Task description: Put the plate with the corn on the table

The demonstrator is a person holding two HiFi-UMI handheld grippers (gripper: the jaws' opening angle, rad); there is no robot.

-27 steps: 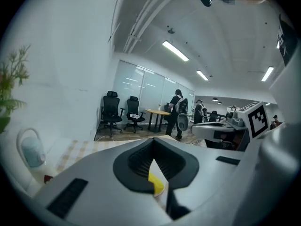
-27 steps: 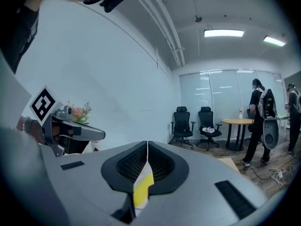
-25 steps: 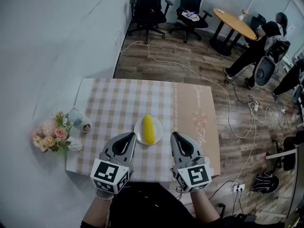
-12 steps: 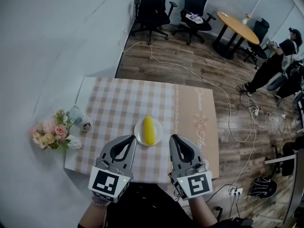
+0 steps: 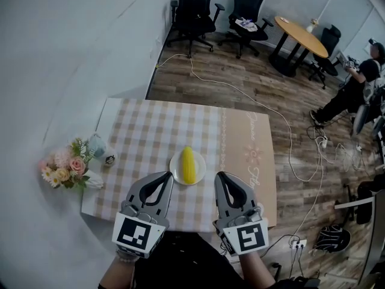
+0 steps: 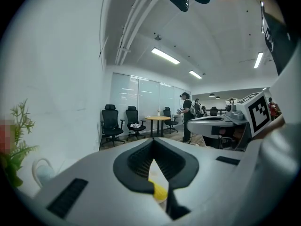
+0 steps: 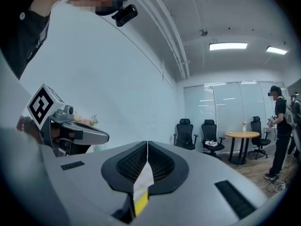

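Note:
A white plate (image 5: 177, 172) with a yellow corn cob (image 5: 187, 164) lies on the checked tablecloth (image 5: 150, 131), near the table's front edge. My left gripper (image 5: 166, 176) hovers just left of the plate and my right gripper (image 5: 220, 176) just right of it, both nearer to me and not touching it. Each has its jaws shut with nothing held. In the left gripper view the shut gripper (image 6: 153, 141) leaves a slit where a bit of corn (image 6: 159, 190) shows. The right gripper view shows its shut gripper (image 7: 147, 144) with a strip of corn (image 7: 141, 197) below.
A bunch of flowers (image 5: 63, 172) and a pale mug (image 5: 96, 144) sit at the table's left edge. Beyond the table are office chairs (image 5: 191, 8), a round wooden table (image 5: 298, 32), a white cable (image 5: 264, 110) on the floor and a person (image 5: 355, 83) at right.
Both grippers have come a little nearer the camera, so they look larger and lower in the picture. The plate and corn stay put. The person in the background has moved.

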